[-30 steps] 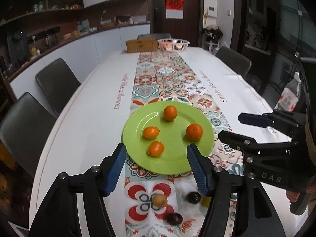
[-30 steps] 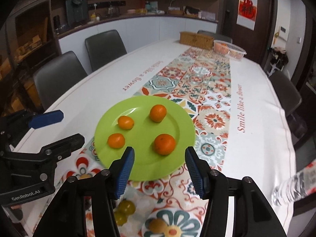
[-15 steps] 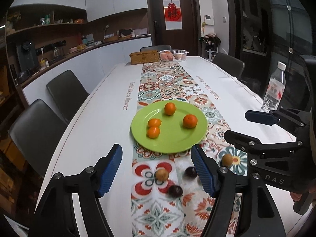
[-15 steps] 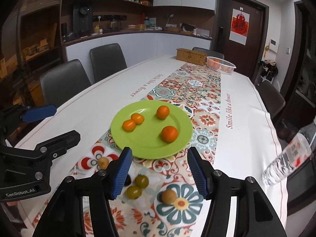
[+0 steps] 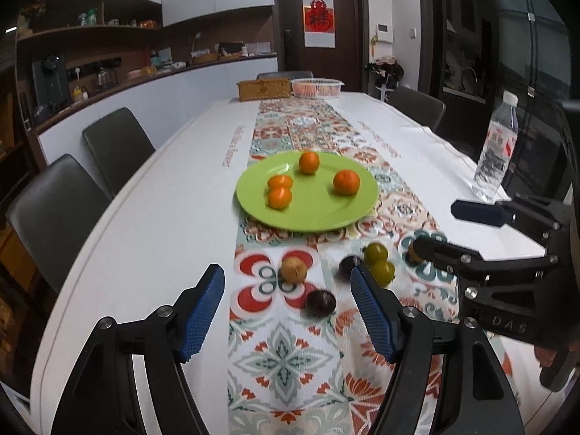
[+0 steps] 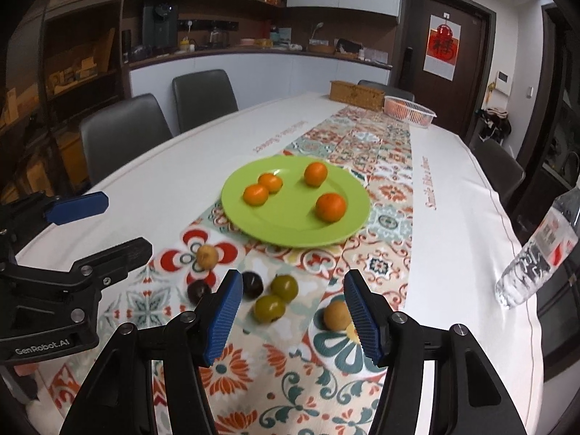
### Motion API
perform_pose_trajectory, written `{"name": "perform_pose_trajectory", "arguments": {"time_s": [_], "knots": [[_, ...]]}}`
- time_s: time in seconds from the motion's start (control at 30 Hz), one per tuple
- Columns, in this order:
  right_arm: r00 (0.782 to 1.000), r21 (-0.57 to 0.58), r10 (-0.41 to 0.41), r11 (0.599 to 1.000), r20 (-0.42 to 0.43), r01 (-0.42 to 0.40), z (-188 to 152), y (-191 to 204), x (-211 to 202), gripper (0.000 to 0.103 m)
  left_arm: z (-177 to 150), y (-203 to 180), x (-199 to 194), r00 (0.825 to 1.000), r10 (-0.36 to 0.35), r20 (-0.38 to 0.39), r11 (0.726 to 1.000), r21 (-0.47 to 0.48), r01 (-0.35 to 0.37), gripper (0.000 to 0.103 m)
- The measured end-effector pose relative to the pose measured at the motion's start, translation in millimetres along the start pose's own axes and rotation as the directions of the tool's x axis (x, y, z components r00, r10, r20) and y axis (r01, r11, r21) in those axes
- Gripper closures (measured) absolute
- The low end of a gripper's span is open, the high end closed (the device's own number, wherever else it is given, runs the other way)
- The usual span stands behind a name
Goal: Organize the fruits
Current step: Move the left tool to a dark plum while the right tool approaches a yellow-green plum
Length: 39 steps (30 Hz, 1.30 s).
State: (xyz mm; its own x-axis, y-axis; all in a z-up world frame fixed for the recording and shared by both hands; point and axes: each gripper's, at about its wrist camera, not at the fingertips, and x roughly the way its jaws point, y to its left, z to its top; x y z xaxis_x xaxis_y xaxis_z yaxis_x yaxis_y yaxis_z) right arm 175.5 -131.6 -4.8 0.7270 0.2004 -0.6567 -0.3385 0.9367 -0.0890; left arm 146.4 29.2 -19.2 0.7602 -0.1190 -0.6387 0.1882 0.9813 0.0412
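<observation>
Both sets of jaws stand apart with nothing between their pads: the left gripper [image 5: 286, 313] and the right gripper [image 6: 291, 317] each hover over the patterned runner, on the near side of the green plate [image 5: 253, 201]. Earlier frames are given, so it bears saying that both pairs of jaws have just been opening a little, empty. Four tangerines [image 5: 346, 182] already lie on the plate; the loose fruit sits on the table just short of its near rim: two green plums [image 6: 284, 287] touching each other, two dark plums [image 6: 252, 284] beside them, and two tan round fruits [image 6: 207, 255], one on each flank of the group. As a judgement, the risk lies in the crowding: jaws lowered on a green plum could nudge its neighbour or the dark plum beside it and send round fruit rolling across the cloth. The two grippers also work close together and could knock each other. The right wrist view shows the right-hand tan fruit [image 6: 335, 314] whole, close by the right gripper's blue pad, whereas the left wrist view hides most of it behind the right gripper's finger. Only the left view shows the water bottle [image 5: 496, 152] upright with its cap.
</observation>
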Motion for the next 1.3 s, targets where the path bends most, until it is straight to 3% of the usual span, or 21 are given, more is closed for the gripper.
{"name": "perform_pose_trajectory", "arguments": {"time_s": [0.27,0.7,1.03,1.3], "knots": [[1.0,-0.027,-0.003,1.0,-0.027,0.002,-13.2,11.0,11.1,0.044,-22.2,6.5,11.3,0.998,-0.049,-0.026,0.999,0.016,0.05,0.032],[0.999,-0.065,0.027,0.997,-0.042,-0.029,-22.7,19.3,23.2,0.044,-30.9,-0.7,21.4,0.989,-0.139,-0.052,0.984,0.109,0.144,0.032],[0.994,-0.075,0.057,0.995,-0.097,-0.064,-28.5,16.9,46.1,0.045,-31.6,-7.7,55.2,0.976,-0.174,-0.13,0.974,0.123,0.19,0.045],[0.989,-0.08,0.083,0.992,-0.126,-0.093,-31.6,13.8,59.9,0.056,-28.1,-14.6,71.2,0.969,-0.186,-0.161,0.968,0.141,0.21,0.054]]}}
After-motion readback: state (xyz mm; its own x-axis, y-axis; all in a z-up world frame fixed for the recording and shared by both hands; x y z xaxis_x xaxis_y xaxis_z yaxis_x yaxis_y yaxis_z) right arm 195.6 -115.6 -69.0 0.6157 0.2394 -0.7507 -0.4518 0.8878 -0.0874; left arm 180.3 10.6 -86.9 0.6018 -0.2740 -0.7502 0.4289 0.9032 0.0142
